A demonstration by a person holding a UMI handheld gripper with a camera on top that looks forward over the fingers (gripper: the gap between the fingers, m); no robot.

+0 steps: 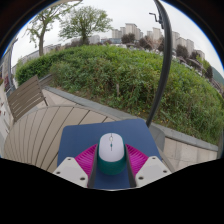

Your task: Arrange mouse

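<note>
A mouse (111,150) with a white top and a teal body sits between my gripper's (111,165) two fingers. The magenta pads (86,158) press on its left and right sides, so the gripper is shut on it. Below and just ahead of the fingers lies a blue mat (85,134) on a pale wooden deck (40,130). I cannot tell whether the mouse rests on the mat or is held just above it.
A black cable (165,60) hangs down beyond the right finger. A stone edge (190,148) borders the deck, with a green hedge (120,70) beyond it. A wooden bench (25,95) stands beyond the left finger. Trees and buildings are far off.
</note>
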